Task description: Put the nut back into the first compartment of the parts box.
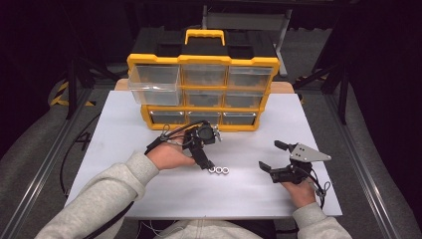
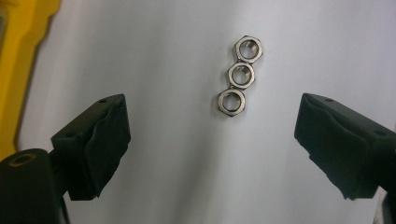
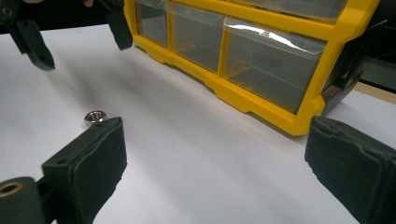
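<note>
Your left gripper (image 2: 212, 135) has its jaws spread wide, pointing down over three small shiny steel hex nuts (image 2: 242, 76) that lie touching in a short row at the upper centre of the left gripper view, between the padded fingertips (image 2: 105, 140). They look hard, light and slick, likely to skate on the smooth white table (image 1: 149, 194); take one across its flats, the end nut first. Your right gripper (image 1: 279, 158) rests at lower right of the high view, also wide open, holding nothing. Beyond stands one yellow plastic organiser (image 1: 203, 92) with nine clear drawers, the upper-left one pulled out.
</note>
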